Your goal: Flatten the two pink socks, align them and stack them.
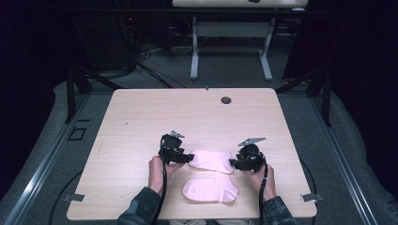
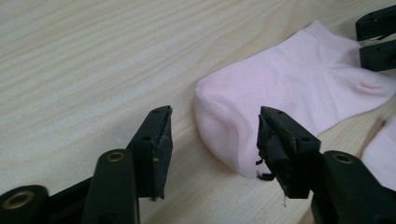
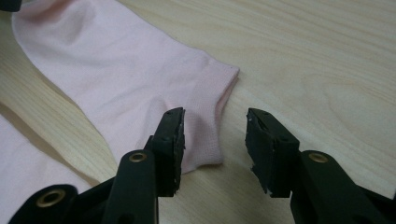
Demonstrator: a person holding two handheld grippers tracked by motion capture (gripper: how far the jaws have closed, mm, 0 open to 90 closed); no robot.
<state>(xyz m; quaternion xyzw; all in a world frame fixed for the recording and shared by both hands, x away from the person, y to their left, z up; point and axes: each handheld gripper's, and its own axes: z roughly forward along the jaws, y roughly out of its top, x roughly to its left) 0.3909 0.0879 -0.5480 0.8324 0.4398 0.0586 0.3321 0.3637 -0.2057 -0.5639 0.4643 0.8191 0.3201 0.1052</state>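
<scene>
Pink ankle sock (image 1: 212, 160) lying flat between two spread hand-held grippers, left (image 1: 189, 158) and right (image 1: 232, 162); two socks on desk (image 1: 141, 117).

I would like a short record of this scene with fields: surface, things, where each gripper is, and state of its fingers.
surface: light wooden table
things: two pink socks lying flat; far sock between the grippers, near sock closer to the person
left gripper: at the left end of the far sock
left fingers: apart, the sock's rounded end in front of the gap, not pinched
right gripper: at the right end of the far sock
right fingers: apart, one above the sock's cuff edge, no grip
</scene>
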